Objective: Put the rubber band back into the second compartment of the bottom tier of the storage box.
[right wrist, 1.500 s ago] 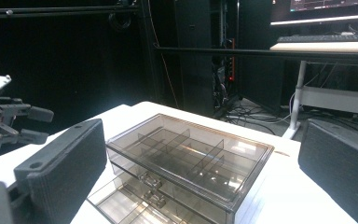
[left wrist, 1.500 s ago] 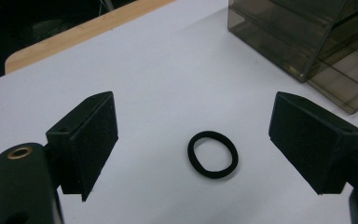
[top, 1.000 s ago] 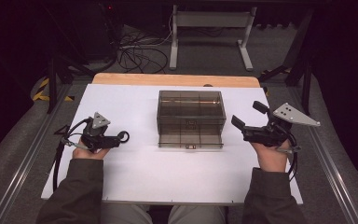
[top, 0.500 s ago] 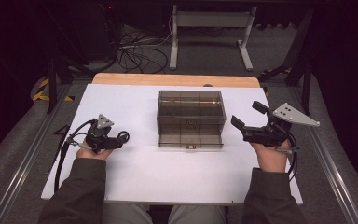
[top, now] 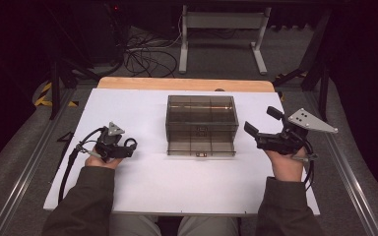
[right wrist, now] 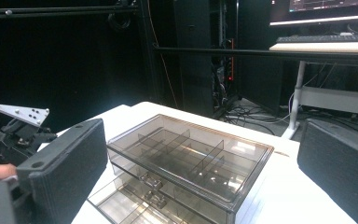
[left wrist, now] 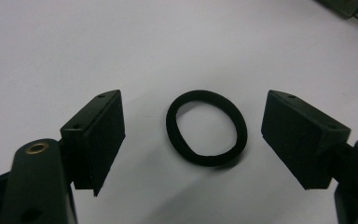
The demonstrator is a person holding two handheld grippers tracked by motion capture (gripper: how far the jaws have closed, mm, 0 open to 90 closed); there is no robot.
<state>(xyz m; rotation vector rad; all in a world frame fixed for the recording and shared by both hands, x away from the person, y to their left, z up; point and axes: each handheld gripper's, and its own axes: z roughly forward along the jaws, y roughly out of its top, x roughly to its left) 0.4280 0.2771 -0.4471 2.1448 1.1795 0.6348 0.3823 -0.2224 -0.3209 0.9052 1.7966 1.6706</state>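
The black ring (left wrist: 206,128) looks like soft, matt cloth or elastic with a slightly fuzzy surface, lying on the desk (left wrist: 121,42), whose white top is smooth and faintly satin. The left gripper (left wrist: 193,140) is matt black plastic with flat, finely textured pads and a brass-coloured insert. The right gripper (right wrist: 205,172) carries rough, grainy black pads. The drawer box (right wrist: 186,163) is smoky, see-through plastic, glossy, catching highlights on its dividers. In the high view, a bare wooden edge (top: 187,84) runs behind the white top, and a grey plate (top: 311,121) has a dull metal sheen.
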